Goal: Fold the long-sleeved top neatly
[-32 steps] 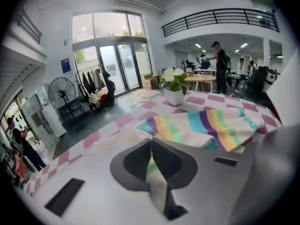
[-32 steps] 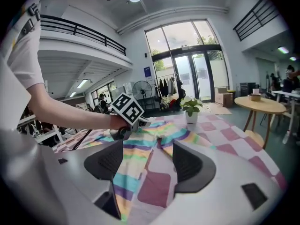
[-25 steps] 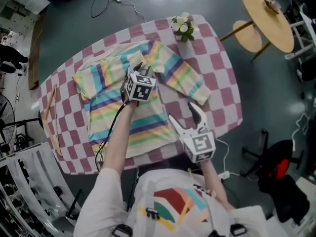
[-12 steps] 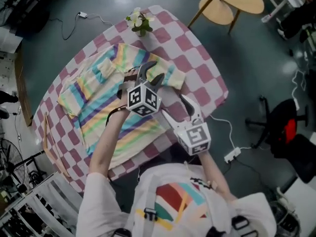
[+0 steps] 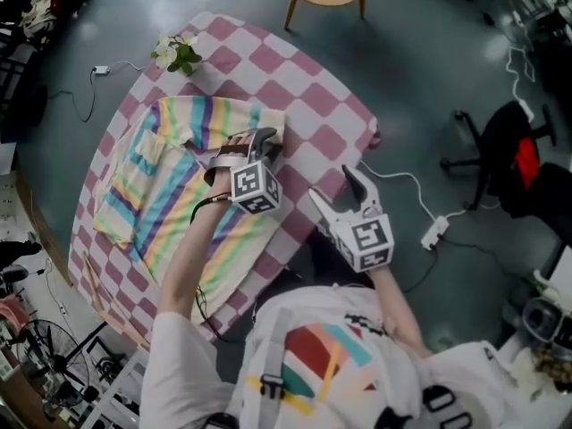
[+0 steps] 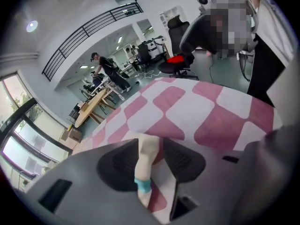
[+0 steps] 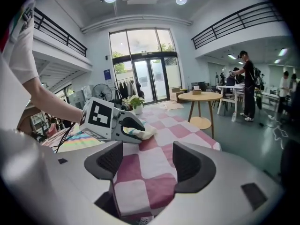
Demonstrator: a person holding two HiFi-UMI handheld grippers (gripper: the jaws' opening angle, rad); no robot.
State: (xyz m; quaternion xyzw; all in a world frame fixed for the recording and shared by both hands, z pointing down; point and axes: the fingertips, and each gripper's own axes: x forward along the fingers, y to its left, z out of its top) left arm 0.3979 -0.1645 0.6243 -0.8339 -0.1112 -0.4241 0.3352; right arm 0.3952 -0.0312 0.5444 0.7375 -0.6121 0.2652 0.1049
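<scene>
Left gripper (image 5: 259, 139), jaws just closing, pinched a thin fold of the long-sleeved top (image 5: 170, 204); right gripper (image 5: 331, 181) gaped empty; fabric could have slipped free.

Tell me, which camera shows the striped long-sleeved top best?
The head view: it looks down on the whole striped long-sleeved top spread across the checkered tablecloth. The left gripper view shows only a cream fold of it with a teal stripe, close up. The right gripper view catches a striped sliver at its left edge.
</scene>
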